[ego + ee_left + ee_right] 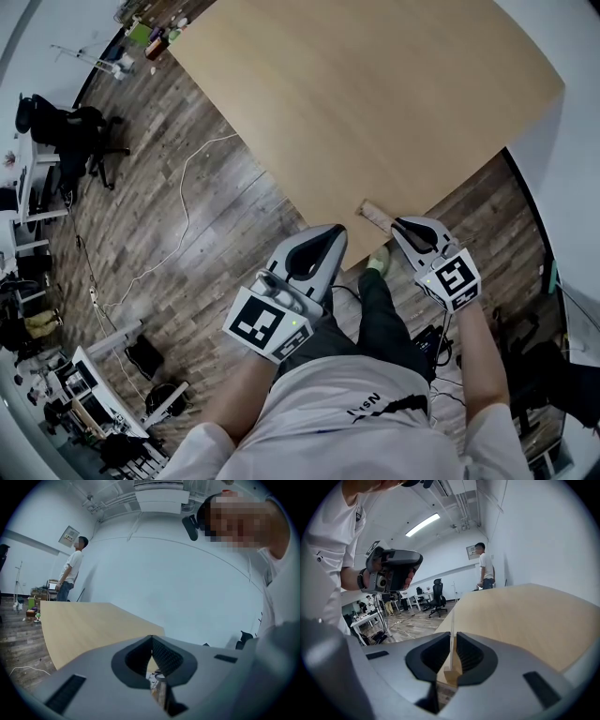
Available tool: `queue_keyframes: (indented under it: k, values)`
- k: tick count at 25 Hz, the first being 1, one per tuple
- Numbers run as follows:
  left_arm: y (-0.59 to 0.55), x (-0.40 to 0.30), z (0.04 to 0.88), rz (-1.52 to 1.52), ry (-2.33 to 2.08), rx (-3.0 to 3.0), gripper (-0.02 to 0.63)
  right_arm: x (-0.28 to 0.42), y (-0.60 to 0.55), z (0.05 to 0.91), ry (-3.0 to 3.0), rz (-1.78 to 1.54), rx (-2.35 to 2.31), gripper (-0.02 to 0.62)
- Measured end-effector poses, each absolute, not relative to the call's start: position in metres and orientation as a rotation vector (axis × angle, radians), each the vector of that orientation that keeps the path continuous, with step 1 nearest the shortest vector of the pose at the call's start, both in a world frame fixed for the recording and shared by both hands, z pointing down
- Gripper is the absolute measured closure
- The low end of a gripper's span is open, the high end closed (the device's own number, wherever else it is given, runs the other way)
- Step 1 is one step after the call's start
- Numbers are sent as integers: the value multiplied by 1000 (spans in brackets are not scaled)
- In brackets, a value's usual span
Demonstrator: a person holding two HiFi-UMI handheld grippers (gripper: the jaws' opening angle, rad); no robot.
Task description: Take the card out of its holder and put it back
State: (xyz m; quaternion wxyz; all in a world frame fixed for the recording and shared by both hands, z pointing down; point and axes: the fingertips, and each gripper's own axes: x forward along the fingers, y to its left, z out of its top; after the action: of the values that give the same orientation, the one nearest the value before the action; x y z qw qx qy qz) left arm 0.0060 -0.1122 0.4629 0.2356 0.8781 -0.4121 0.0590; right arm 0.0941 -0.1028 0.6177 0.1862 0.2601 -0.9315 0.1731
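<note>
Between right gripper (453, 635) fingers (436, 656), narrowly apart: thin white card (452, 620), edge-on, upright in wooden holder (452, 674) at tabletop (525, 616) corner. Left gripper (151, 638) fingers together, nothing between, off the table edge.

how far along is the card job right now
Done: nothing that shows; the card stands upright in its wooden holder at the table corner. In hand: the right tool straddles the card, jaws slightly apart, not clamped. The left tool is shut, empty. Remaining: grip, lift out, reinsert, unless that already happened.
</note>
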Motion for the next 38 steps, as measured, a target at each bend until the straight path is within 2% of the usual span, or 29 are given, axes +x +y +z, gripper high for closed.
queue_keyframes:
  k: [6,18,38]
  values:
    - [-114,7,451,134,-1117,2438,594,90,-108,599,-2615,462,810,553]
    - [-114,2,413,110,-1032,2517,594,77,-126,490,-2618,380,1100,546]
    - [-126,-12,319,91,-889,2675,594,40,-134,327,-2615,267,1464,581]
